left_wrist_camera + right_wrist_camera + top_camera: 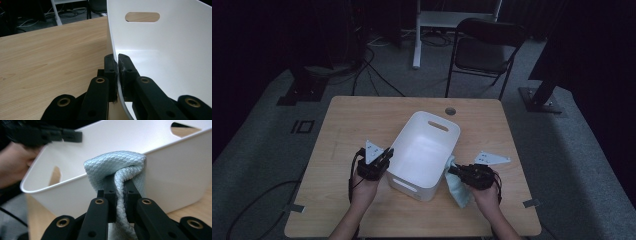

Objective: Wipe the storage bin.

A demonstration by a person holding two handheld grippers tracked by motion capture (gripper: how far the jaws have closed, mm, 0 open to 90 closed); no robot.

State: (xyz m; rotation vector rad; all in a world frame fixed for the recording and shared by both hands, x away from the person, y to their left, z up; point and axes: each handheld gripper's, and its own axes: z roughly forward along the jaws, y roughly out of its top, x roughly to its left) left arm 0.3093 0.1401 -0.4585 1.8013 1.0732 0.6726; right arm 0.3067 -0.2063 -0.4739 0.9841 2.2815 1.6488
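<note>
A white plastic bin (424, 150) with slot handles stands in the middle of the wooden table (347, 125). My left gripper (387, 155) is shut on the bin's left wall, which the left gripper view shows pinched between the jaws (117, 66). My right gripper (453, 170) is shut on a pale blue cloth (458, 189) at the bin's right side. In the right gripper view the cloth (120, 165) bunches over the jaws and rests against the outside of the bin wall (175, 175), near its rim. The rest of the cloth hangs down onto the table.
A black folding chair (484, 50) and a white desk leg (417, 35) stand beyond the table's far edge. Cables lie on the grey floor (262, 145). A round hole (450, 110) sits near the table's far edge.
</note>
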